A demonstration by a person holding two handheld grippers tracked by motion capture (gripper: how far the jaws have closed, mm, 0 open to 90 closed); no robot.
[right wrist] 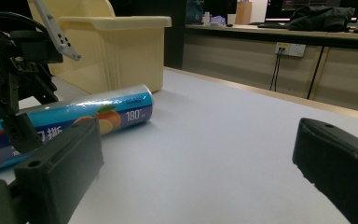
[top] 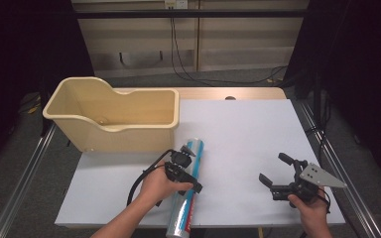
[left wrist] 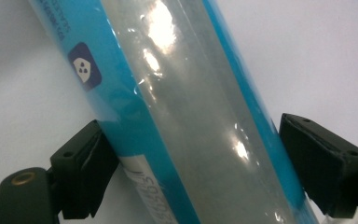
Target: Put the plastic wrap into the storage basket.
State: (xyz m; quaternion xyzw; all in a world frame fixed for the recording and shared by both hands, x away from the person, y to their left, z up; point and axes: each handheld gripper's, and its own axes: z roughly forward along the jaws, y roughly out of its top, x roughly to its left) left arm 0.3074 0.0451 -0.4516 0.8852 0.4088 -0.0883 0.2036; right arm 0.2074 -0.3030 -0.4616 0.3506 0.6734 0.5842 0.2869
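Left tongs (top: 187,174) are straddling the long blue-and-clear plastic-wrapped roll (top: 185,191), which is lying on the white counter (top: 248,134) near its front edge, one end overhanging that edge, the other pointing toward the cream plastic tub (top: 113,115) at the back left corner.

In the left gripper view, one jaw is touching the roll's (left wrist: 191,116) blue side; the other is standing just off it. Not yet clenched, by the look of it.

Right tongs (top: 278,174) are sitting released near the front right corner, jaws spread wide over bare counter (right wrist: 223,154), gripping nothing.

Risks, as judged:
- The glossy film is looking slick; a round roll could be squirting out of a closing pinch.
- The grip is landing near mid-length, so either end may be drooping on lift.
- The overhanging end could be tipping off the front edge if nudged.
- A roll this long may be catching on the tub's (right wrist: 121,46) rim.
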